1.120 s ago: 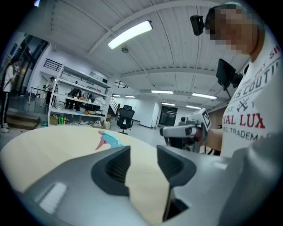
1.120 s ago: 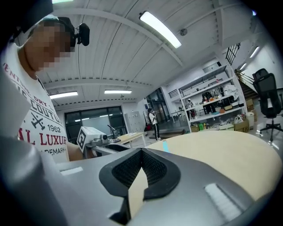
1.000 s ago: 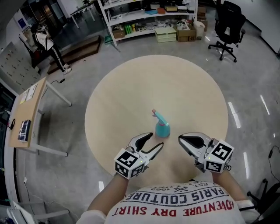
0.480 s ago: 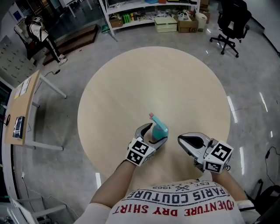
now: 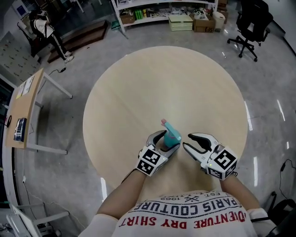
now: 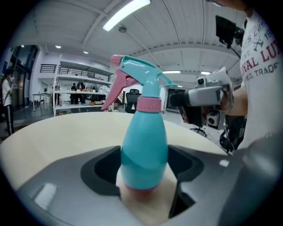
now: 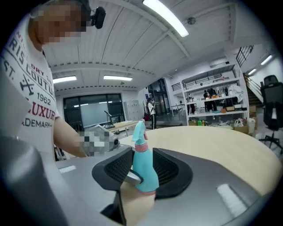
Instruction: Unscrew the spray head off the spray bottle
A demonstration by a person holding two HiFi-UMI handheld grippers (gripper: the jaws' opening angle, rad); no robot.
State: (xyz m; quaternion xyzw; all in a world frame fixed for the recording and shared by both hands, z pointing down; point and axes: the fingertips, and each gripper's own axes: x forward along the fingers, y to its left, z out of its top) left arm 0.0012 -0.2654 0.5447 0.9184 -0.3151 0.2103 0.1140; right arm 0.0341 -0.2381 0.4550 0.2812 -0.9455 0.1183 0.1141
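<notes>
A steep downward look from the person's head onto a round pale wooden table (image 5: 138, 92) on a grey polished floor. A small turquoise spray bottle (image 5: 171, 135) stands upright on the table, in the part nearest the person and a little inside the near edge. Its spray head (image 6: 141, 77) is turquoise with a pink trigger (image 6: 116, 90), and a pink collar (image 6: 148, 104) joins the head to the body. The head is on the bottle, with the trigger pointing toward the table's centre.

The left gripper (image 5: 167, 140) reaches in over the near edge of the table. Its jaws have just been closing and now grasp the bottle low on its body, the dark pads meeting it on both sides.

The right gripper (image 5: 187, 140) hangs over the same near part of the table, just to the bottle's right. Its jaws have just been opening and stand released, parted. The bottle is in line with the gap but ahead of the tips, and the pads do not touch it.

Beyond the table's far edge stand storage shelves (image 5: 162, 9) and a black office chair (image 5: 252, 21). A small wooden desk (image 5: 25, 111) stands off the table's left side.
</notes>
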